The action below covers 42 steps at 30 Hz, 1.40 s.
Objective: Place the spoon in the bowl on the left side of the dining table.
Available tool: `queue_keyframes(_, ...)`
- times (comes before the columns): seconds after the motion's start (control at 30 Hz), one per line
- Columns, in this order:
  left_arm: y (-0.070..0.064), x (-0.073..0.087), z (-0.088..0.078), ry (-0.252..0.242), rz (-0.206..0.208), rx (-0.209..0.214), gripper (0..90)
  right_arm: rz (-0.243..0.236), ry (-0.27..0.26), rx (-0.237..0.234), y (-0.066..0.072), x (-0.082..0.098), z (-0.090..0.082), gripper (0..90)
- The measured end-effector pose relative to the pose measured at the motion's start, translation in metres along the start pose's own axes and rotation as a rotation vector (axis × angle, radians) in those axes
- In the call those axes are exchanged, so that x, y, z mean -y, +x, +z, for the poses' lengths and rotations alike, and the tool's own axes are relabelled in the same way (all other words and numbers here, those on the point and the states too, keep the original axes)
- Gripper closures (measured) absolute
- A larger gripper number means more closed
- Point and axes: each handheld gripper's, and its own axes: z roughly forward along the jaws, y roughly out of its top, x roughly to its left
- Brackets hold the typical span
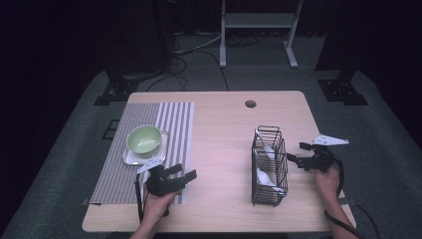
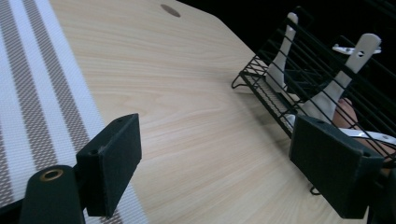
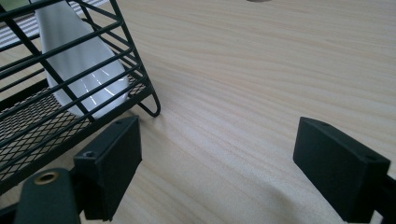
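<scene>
A black wire basket [image 1: 268,128] stands right of the table's middle with two white spoons [image 1: 265,145] leaning in it. On a striped placemat [image 1: 119,169] at the left, a green bowl [image 1: 144,139] rests on a small white plate [image 1: 130,158]. My left gripper [image 1: 183,172] is open over the placemat's near right corner, pointing right toward the basket [image 2: 261,88]; its jaws [image 2: 219,158] hold nothing. My right gripper [image 1: 297,152] is open just right of the basket, above bare wood. Its view [image 3: 217,168] has a spoon bowl [image 3: 79,70] behind the wires.
The wooden table [image 1: 219,149] has a round cable hole [image 1: 250,104] near its far edge. A metal stand and cables sit on the carpet beyond the table. Bare wood lies between the placemat [image 2: 37,93] and the basket [image 3: 28,121].
</scene>
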Motion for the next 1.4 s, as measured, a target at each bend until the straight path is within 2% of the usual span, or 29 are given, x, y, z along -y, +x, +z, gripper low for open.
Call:
queue_keyframes(0.17, -0.007, -0.001, 0.001, 0.004, 0.028, 0.009, 16.0, 0.002, 0.0, -0.001, 0.0, 0.0, 0.0, 14.2)
queue_keyframes(0.4, -0.011, -0.004, 0.003, 0.013, 0.027, 0.03, 16.0, 0.008, 0.001, 0.005, 0.0, 0.0, 0.0, 14.2)
queue_keyframes(0.63, -0.022, -0.009, 0.011, 0.035, 0.048, 0.068, 16.0, 0.006, 0.004, 0.01, 0.0, 0.0, 0.0, 14.2)
queue_keyframes(1.4, -0.049, -0.02, 0.033, 0.044, 0.058, 0.137, 15.9, -0.004, 0.004, 0.009, 0.001, 0.0, 0.0, 14.2)
